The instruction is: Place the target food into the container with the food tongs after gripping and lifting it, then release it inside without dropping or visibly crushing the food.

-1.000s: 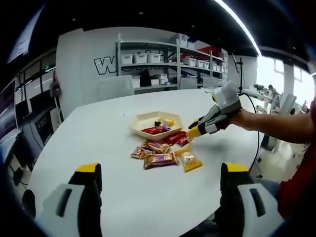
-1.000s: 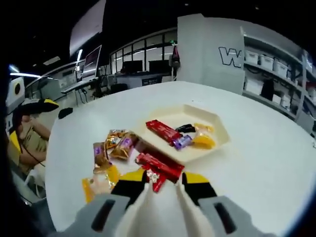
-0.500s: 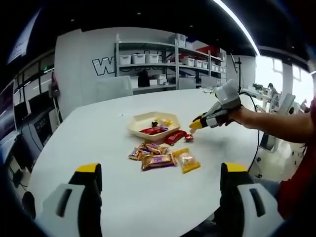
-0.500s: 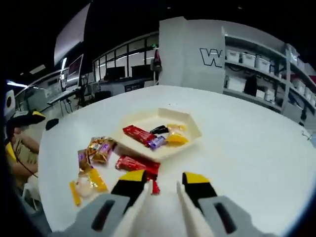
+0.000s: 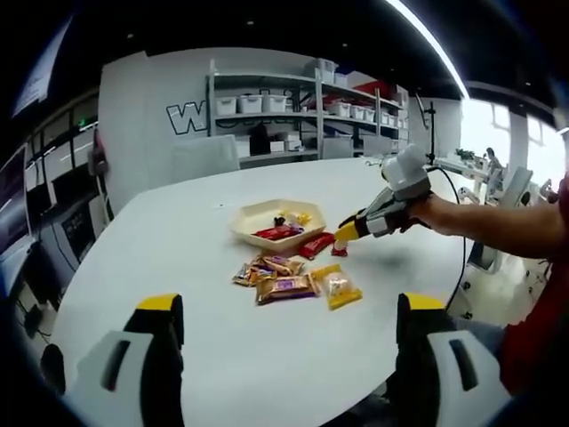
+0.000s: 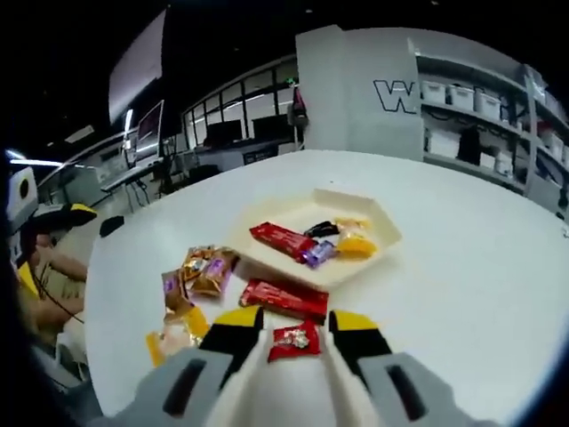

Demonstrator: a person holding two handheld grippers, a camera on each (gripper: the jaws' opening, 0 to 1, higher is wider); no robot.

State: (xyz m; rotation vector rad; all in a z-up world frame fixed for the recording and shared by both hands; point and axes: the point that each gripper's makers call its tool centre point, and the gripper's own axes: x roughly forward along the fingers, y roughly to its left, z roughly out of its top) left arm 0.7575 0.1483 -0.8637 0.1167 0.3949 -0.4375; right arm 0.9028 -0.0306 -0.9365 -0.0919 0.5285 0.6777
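Between the right gripper [image 6: 295, 331] tong tips, spread apart, lies a small red candy [image 6: 295, 340], light, crinkly, slippery; pinch its middle gently. Tray [image 6: 378, 253] sits at one o'clock. Left gripper [image 5: 289, 325] hangs spread wide.

A small red-wrapped candy [image 6: 294, 339] sits between the tongs' two white blades [image 6: 258, 356], held above the white table [image 6: 462, 267]. The beige hexagonal tray [image 6: 382, 233] rests near the table's middle, holding a long red bar, a purple, a dark and a yellow sweet. Another red bar [image 6: 284, 299] lies just beside the tray's near wall.
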